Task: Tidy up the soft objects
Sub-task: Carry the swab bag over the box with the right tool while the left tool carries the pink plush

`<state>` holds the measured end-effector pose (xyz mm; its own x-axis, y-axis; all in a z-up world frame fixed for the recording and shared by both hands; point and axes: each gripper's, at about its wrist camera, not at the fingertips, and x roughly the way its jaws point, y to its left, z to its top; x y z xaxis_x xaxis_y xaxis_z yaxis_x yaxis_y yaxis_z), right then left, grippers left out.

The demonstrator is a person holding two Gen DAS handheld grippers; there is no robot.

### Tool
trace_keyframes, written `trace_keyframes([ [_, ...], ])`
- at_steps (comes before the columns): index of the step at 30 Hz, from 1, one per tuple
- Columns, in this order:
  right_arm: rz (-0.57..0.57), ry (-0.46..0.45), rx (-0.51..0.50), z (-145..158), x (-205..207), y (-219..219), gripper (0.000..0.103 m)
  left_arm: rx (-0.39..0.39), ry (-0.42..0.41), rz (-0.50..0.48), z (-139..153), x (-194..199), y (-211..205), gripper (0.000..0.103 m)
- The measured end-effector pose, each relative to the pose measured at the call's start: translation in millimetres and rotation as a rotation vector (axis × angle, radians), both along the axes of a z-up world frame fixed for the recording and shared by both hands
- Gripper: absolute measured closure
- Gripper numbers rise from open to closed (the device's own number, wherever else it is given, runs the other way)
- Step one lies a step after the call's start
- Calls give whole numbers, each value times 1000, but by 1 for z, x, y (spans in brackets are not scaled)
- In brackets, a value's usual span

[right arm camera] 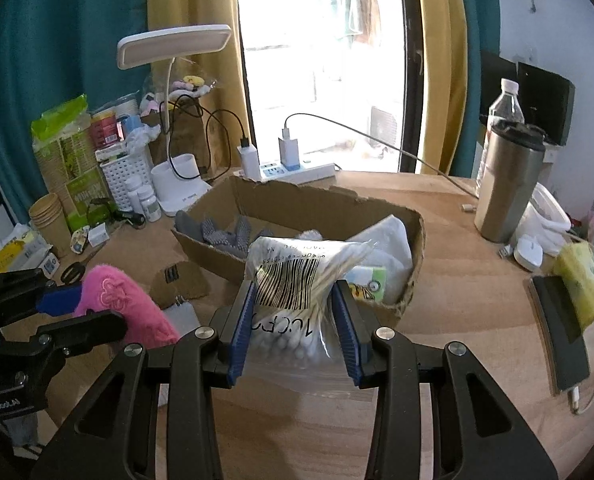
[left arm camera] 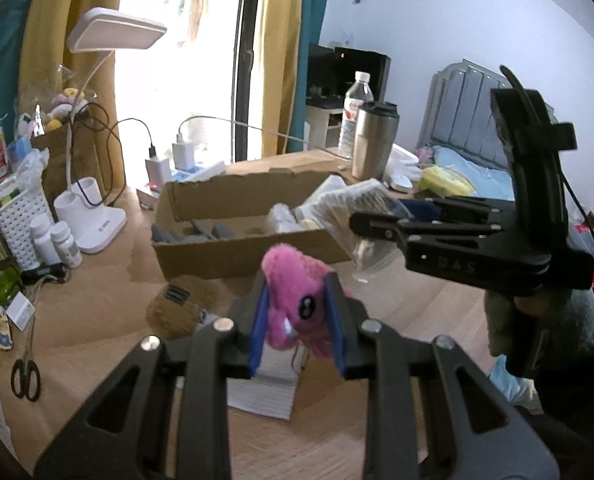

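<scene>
A big wooden table (right arm camera: 457, 320) holds everything. A torn cardboard box (right arm camera: 309, 208) sits in the middle of it. Behind the box are a white power strip (right arm camera: 297, 171) and a white desk lamp (right arm camera: 177, 188). Small white bottles (right arm camera: 145, 200) and a stack of paper cups (right arm camera: 49, 220) stand on the left, with black scissors (right arm camera: 73, 271) near them. On the right stand a metal cup (right arm camera: 509, 184) and a water bottle (right arm camera: 505, 116). A white mouse (right arm camera: 528, 255) lies near the metal cup.
</scene>
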<state>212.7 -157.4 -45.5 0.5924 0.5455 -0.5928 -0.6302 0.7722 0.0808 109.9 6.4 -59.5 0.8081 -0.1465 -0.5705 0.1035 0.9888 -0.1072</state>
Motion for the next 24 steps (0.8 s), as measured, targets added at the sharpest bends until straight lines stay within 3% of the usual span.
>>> trace_keyframes([
  [24, 11, -15, -6, 9, 36, 32, 62, -4, -42, 49, 13, 44, 52, 75],
])
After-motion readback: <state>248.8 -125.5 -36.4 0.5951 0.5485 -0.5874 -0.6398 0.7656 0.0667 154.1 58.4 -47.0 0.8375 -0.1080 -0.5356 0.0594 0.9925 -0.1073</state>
